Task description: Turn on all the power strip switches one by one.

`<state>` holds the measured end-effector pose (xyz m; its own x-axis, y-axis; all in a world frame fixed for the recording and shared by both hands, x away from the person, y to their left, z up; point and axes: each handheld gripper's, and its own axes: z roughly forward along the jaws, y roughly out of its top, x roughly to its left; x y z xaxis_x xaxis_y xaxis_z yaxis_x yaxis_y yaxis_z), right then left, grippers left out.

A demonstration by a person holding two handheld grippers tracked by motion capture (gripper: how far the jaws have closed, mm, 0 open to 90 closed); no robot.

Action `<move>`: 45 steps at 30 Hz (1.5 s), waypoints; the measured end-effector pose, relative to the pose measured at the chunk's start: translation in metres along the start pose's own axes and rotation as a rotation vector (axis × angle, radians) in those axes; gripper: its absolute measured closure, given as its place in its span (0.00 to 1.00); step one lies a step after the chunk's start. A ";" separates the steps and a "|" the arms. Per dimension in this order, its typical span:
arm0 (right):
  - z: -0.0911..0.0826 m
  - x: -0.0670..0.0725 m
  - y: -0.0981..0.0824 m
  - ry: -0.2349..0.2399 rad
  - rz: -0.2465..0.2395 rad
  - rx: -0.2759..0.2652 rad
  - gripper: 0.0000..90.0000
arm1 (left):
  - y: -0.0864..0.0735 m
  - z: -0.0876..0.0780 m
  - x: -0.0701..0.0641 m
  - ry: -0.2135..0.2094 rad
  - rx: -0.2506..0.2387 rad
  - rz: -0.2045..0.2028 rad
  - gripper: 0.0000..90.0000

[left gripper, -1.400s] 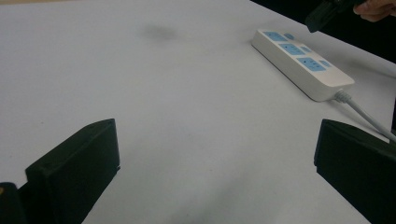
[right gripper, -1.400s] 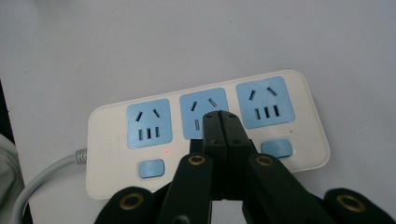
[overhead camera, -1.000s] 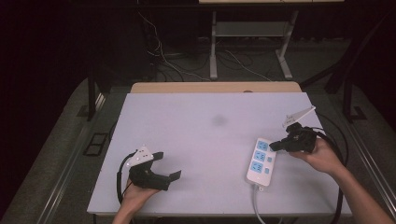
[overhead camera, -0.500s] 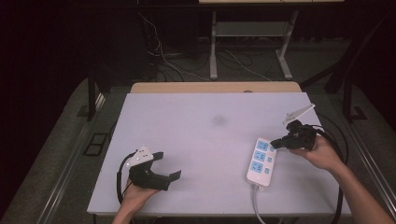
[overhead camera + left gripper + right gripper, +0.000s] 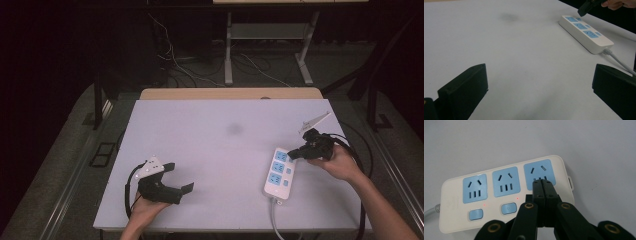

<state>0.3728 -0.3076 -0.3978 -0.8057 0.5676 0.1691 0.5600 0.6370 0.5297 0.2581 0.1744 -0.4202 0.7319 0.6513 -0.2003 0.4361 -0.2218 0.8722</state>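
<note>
The white worktop carries everything, its far edge butting against a strip of bare wood. A faint grey smudge marks it a little beyond the middle, toward the far edge.

Next in size is the white power strip, lying flat near the right edge of the worktop, toward the near right corner, its length running roughly from far to near. It has 3 blue socket panels in a row, with blue buttons along 1 long side and small red lights beside 2 of them. Its pale cable leaves the near end and runs off the near edge of the worktop.

The right gripper, in the person's right hand, hangs over the far end of the power strip. Its jaws are pressed together with nothing between them, and in the right gripper view their tips sit over the end socket panel; whether they touch it cannot be told.

The left gripper rests near the near left corner of the worktop, held by the left hand. Its jaws are spread wide, with only bare worktop between them, and it lies well apart from the power strip.
</note>
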 end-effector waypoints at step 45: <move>0.011 0.001 -0.009 -0.048 -0.047 -0.021 1.00 | -0.001 0.001 -0.001 0.003 0.005 0.003 0.00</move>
<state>0.3685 -0.3072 -0.4113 -0.8209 0.5616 0.1039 0.5167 0.6529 0.5538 0.2577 0.1735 -0.4209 0.7319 0.6526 -0.1960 0.4361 -0.2275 0.8706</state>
